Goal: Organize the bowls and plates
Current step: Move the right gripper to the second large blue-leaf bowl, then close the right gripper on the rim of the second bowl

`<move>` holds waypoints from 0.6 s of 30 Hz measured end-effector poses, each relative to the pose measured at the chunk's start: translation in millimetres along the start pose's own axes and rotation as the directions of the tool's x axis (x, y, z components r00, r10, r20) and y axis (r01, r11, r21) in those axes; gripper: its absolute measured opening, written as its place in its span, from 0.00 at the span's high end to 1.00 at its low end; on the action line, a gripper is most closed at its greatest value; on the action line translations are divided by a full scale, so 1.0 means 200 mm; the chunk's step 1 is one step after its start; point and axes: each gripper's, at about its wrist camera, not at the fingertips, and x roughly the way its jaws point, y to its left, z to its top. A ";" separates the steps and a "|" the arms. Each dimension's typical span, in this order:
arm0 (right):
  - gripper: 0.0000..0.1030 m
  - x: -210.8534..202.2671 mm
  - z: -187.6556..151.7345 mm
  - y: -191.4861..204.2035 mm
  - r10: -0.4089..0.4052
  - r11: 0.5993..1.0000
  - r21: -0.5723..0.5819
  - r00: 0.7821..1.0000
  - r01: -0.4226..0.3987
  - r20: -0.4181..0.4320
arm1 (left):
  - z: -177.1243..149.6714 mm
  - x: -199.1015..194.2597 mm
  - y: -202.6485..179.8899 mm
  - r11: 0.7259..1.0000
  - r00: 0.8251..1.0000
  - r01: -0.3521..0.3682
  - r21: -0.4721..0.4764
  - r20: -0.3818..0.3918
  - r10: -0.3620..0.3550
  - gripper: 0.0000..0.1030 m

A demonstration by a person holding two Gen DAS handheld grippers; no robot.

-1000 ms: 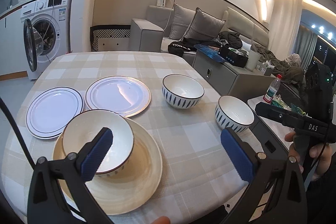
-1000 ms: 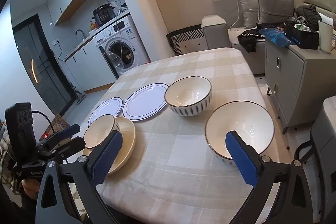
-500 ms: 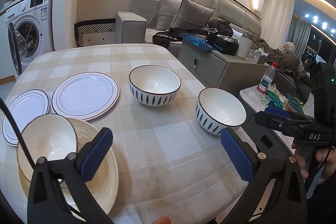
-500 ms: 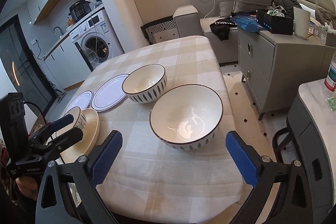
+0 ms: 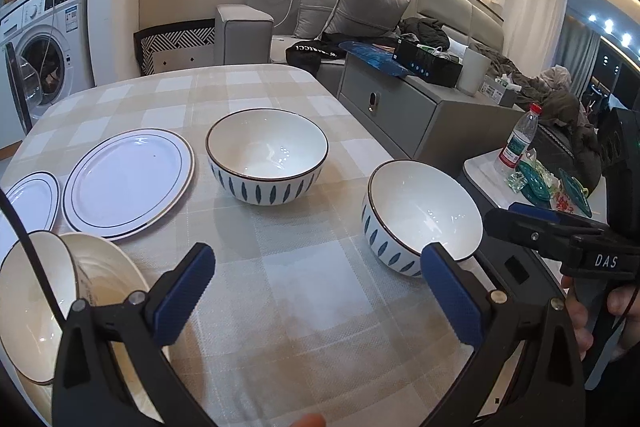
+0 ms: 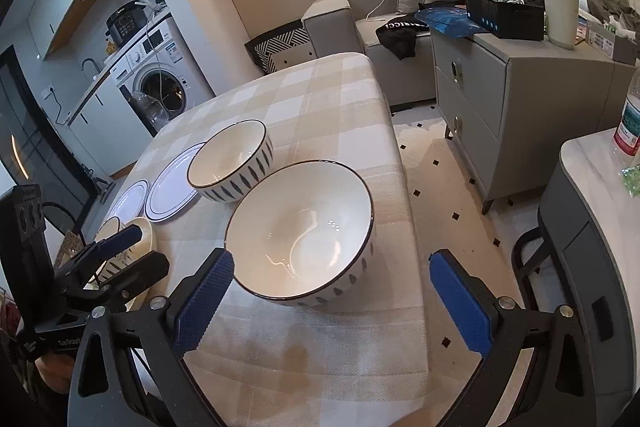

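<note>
1. Since a second ago we've swung both grippers over toward the patterned bowls, so the cream plate (image 5: 104, 267) with the small bowl (image 5: 32, 307) on it has slid to the lower left of the left view.
2. Left gripper (image 5: 316, 299) has its blue pads wide apart, holding nothing, over bare tablecloth (image 5: 280, 87).
3. Right gripper (image 6: 328, 299) is spread open too, with the near bowl (image 6: 304, 227) sitting on the table just ahead, between its fingers but not touched.
4. Second patterned bowl (image 5: 267, 161) is mid-frame in the left view, apart from the near one.
5. Two white plates, big (image 5: 128, 183) and small (image 5: 34, 199), lie side by side at centre left.
</note>
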 end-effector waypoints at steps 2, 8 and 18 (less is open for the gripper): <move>0.02 0.02 0.01 -0.03 -0.003 1.000 0.005 1.000 0.003 -0.003 | 0.00 0.03 -0.02 1.000 1.000 -0.001 0.012 -0.008 0.001 0.00; 0.06 0.09 0.03 -0.09 -0.004 1.000 0.020 1.000 0.005 -0.024 | 0.01 0.13 -0.02 1.000 0.999 0.011 -0.002 -0.039 -0.011 0.00; 0.28 0.21 0.06 -0.09 0.016 1.000 0.006 0.997 -0.016 -0.073 | 0.03 0.23 -0.04 0.999 0.996 0.043 -0.027 -0.077 -0.045 0.00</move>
